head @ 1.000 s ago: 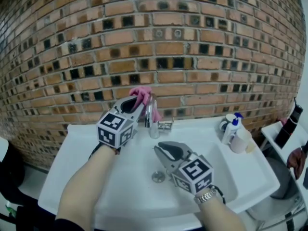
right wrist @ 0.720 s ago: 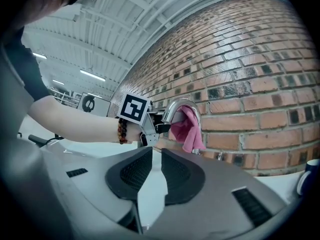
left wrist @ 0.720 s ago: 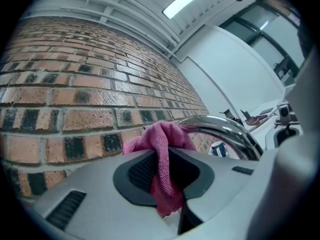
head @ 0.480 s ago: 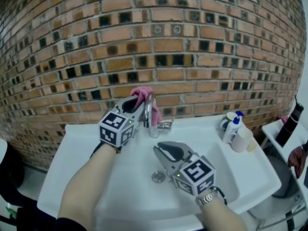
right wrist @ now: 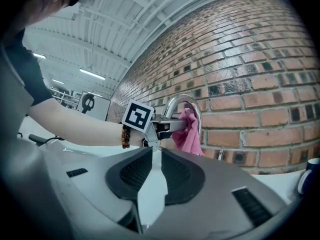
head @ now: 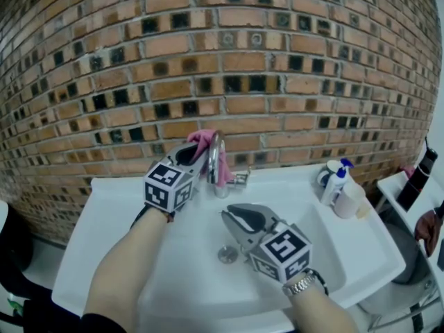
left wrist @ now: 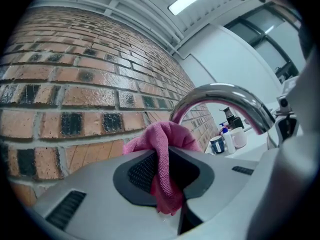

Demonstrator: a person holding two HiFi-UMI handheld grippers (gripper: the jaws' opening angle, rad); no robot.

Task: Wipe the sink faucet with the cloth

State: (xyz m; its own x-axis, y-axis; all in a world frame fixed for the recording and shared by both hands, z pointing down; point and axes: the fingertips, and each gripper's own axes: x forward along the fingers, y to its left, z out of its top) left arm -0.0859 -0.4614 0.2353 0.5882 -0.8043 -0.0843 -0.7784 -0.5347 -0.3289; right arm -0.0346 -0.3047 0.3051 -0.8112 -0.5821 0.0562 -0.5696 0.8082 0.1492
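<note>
A crumpled pink microfibre cloth (left wrist: 165, 154) is pinched between the jaws of the left gripper (head: 199, 150), which are clenched on its fold. The cloth is held up against the arch of the curved chrome sink faucet (head: 216, 159), and its pink colour is mirrored in the metal. The faucet is mounted at the middle of the back edge of the white ceramic sink (head: 104, 207), just in front of a red and black brick wall (head: 291, 61). A round metal drain (head: 227, 254) is seen at the bottom of the basin.

The right gripper (head: 234, 219) is held level over the basin, near its middle, with its jaws slightly apart and nothing between them. Black-and-white square markers are carried on both grippers' cubes. At the back right corner of the sink a white bottle with a blue pump top (head: 335, 184) is stood beside a white cup (head: 347, 203); its label is too small to be read.
</note>
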